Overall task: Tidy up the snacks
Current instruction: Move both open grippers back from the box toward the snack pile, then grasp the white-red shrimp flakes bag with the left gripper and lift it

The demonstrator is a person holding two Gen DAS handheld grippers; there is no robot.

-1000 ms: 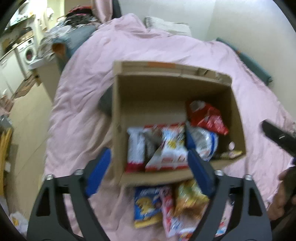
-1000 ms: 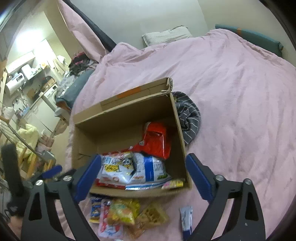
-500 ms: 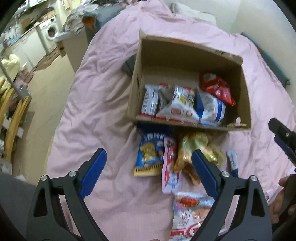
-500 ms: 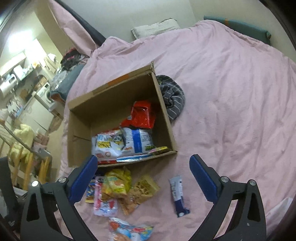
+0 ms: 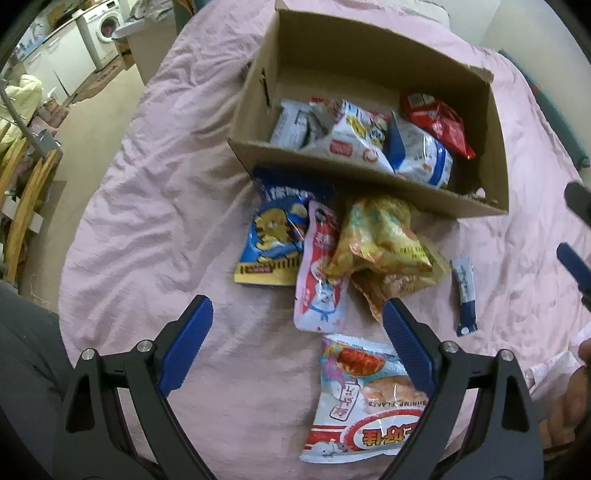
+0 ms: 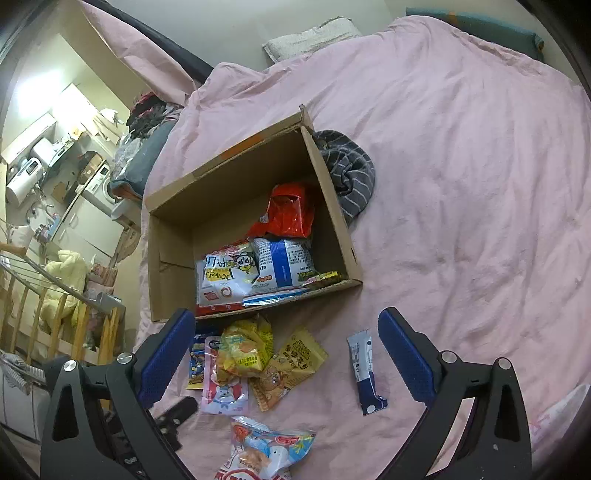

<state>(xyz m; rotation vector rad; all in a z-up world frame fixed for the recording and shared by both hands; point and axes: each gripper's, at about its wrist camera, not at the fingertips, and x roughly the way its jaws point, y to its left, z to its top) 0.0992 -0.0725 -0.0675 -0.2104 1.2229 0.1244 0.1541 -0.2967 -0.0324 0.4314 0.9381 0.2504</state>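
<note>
An open cardboard box lies on a pink bed cover and holds several snack bags, among them a red one. In front of it lie loose snacks: a blue tiger bag, a pink-white pouch, a yellow bag, a slim blue-white stick pack and a shrimp flakes bag. My left gripper hangs open above the pouch's near end and grips nothing. My right gripper is open over the box's front wall and the yellow bag, holding nothing.
A grey striped cloth lies against the box's right side. A pillow sits at the head of the bed. Left of the bed are floor, a washing machine and a wooden rack. A hand shows at the right.
My left gripper has drawn back from over the box and tipped downward, so the loose snacks now fill its view. The right gripper has drawn back a little. Both stay open.
</note>
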